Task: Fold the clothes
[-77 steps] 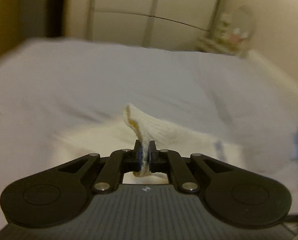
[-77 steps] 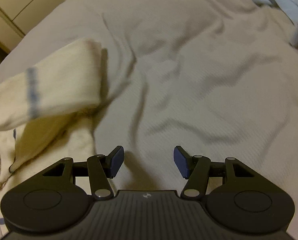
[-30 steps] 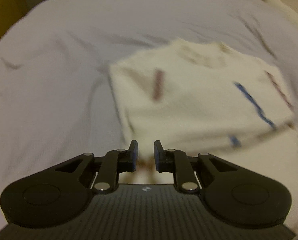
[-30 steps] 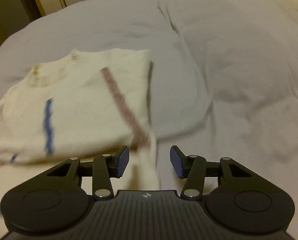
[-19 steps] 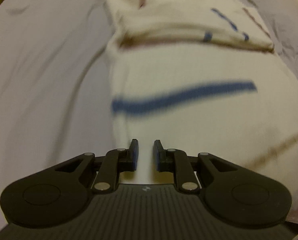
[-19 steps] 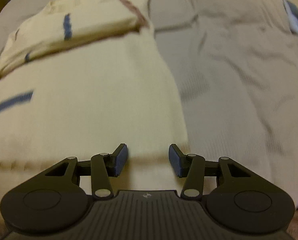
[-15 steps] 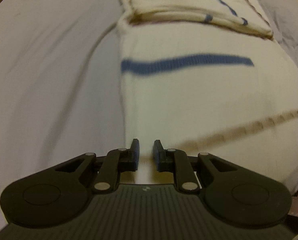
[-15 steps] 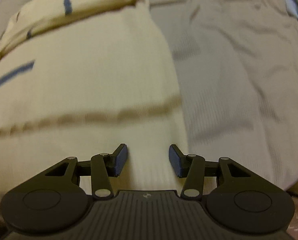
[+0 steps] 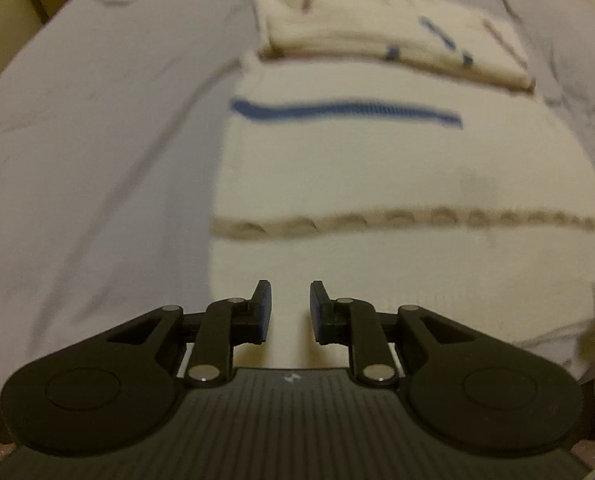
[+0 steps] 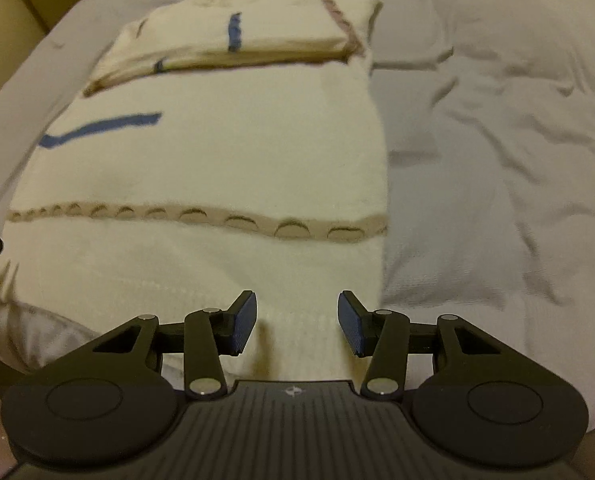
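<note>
Lying beneath both parted claws, cream sweater [image 9: 377, 168], hem nearest

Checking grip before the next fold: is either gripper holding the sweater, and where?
Nothing is held: left gripper and right gripper are open above the sweater's hem.

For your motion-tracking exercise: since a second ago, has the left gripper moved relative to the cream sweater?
Yes. The left gripper has drawn back along the sweater toward its near hem; the folded sleeves now lie far ahead at the top of its view.
</note>
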### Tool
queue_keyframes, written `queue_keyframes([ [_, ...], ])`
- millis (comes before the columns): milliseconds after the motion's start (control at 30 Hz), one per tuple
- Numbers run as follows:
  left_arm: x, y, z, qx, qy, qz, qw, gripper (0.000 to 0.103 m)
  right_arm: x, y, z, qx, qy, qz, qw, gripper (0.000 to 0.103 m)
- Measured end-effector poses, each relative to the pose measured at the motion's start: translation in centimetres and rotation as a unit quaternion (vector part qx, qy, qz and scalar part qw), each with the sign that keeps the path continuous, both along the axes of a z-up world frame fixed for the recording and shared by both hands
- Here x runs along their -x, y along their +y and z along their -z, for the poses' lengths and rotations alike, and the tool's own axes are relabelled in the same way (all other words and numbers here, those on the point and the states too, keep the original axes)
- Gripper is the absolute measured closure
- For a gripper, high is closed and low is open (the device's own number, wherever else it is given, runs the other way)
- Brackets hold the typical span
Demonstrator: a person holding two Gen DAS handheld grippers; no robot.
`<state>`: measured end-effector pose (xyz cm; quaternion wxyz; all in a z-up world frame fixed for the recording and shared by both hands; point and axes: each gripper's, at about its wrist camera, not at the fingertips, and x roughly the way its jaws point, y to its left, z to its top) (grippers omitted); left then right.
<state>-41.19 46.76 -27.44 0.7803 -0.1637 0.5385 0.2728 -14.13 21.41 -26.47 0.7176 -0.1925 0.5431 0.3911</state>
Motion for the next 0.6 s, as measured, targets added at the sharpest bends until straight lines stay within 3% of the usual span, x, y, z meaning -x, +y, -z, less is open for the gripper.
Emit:
queue_keyframes([
  [133, 0.4, -1.6, 2.4, -0.006, 0.029, 0.026, 0.9992, 0.086, 1.0, -1.7, 2.9, 0.022, 0.025, 0.013, 0.999, 0.055],
  [300, 1.2, -0.9, 1.1, 0.022, 0.035, 0.044, 0.9982, 0.086, 3.3, -3.0, 2.9, 0.039, 0.038, 0.050, 0.997, 0.055],
  [367, 1.1, -0.3, -0.1, 0.033, 0.034, 0.045, 0.9979, 0.086, 4.1, -3.0, 2.0, 0.036, 0.036, 0.069, 0.996, 0.055],
  [500, -1.1, 0.6, -2.0, 0.022, 0.082, 0.042, 0.9955, 0.086, 4.9, -1.5, -0.9, 0.008, 0.030, 0.098, 0.995, 0.055],
  [600, -2.1, 1.1, -4.2, 0.014, 0.070, 0.043, 0.9965, 0.086, 5.1, 0.1, -3.7, -0.013, 0.013, 0.098, 0.995, 0.055],
])
